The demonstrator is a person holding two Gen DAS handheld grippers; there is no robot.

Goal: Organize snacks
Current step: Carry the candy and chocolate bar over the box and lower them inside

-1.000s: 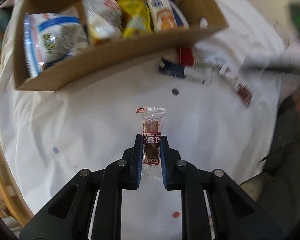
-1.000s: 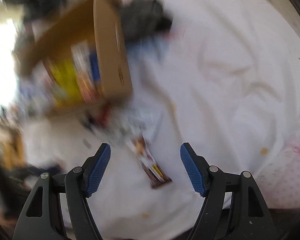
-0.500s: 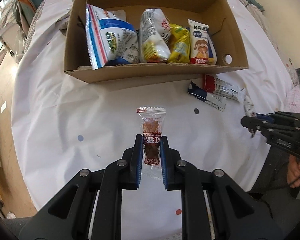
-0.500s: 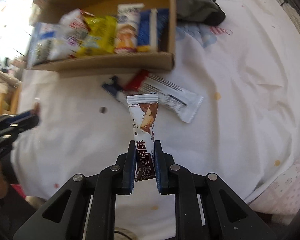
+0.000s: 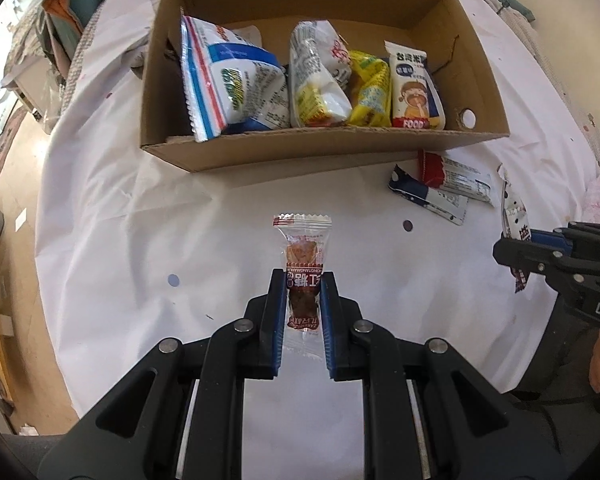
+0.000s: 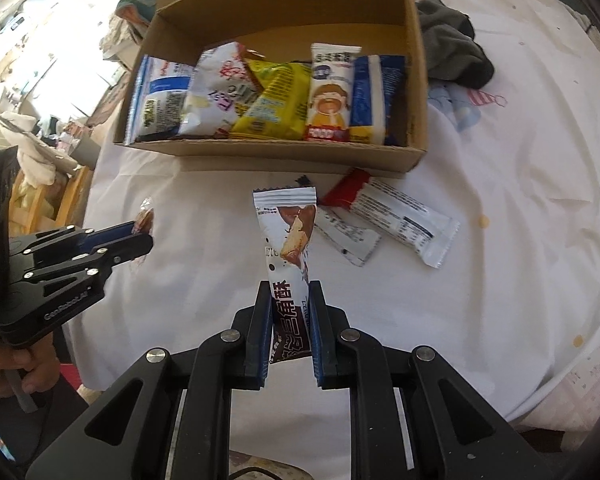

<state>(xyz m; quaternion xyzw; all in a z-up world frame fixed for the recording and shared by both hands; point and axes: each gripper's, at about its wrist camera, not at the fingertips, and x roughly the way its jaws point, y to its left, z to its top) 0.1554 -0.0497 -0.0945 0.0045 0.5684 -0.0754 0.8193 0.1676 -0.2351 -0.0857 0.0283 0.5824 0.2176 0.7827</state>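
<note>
My left gripper [image 5: 303,278] is shut on a small clear packet of brown candy [image 5: 302,252], held above the white cloth. Between the fingers of my right gripper [image 6: 289,289], a white and brown wafer bar [image 6: 288,232] stands upright, gripped at its lower half. The cardboard box [image 5: 300,152] lies ahead of both and holds several snack bags standing in a row [image 6: 260,100]. On the cloth by the box's near right corner lie a red-ended white bar [image 6: 396,212] and a smaller white sachet [image 6: 348,236]. Each gripper shows at the other view's edge [image 5: 540,256] [image 6: 100,248].
A white cloth [image 5: 140,240] covers the round table. A dark grey rag [image 6: 452,44] lies right of the box. Clutter and furniture stand beyond the table's left edge [image 6: 32,120]. A hand [image 6: 16,364] holds the left gripper's handle.
My right gripper closed on the wafer bar that lay on the cloth and lifted it. Both views swung to face the box more squarely; the left grip on the candy stayed the same.
</note>
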